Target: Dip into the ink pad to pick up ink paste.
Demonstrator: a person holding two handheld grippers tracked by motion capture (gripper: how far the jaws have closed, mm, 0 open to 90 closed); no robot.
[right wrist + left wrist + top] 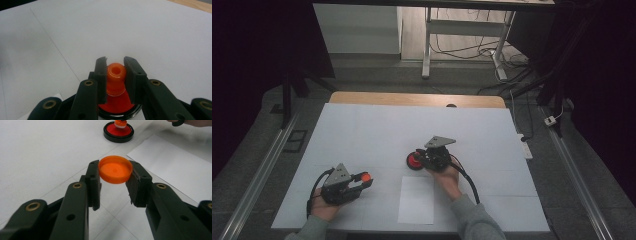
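A round orange cap (115,169) is clamped edge to edge between the jaws of my left gripper (115,167), held just above the white table. In the high view that gripper (363,180) sits at the front left with the cap (365,176) at its tip. A red disc with a black rim (413,161) rests near the table's middle, with an orange neck (115,75) standing up from it. My right gripper (116,65) is shut on that neck from the sides. The left gripper view has the disc (118,132) farther off.
A white sheet of paper (417,200) lies flat near the front edge between the two hands. The white tabletop (377,130) ends at a wooden strip (417,99) at the back. Black cables trail from both grippers. Desk legs and wires stand on the floor beyond.
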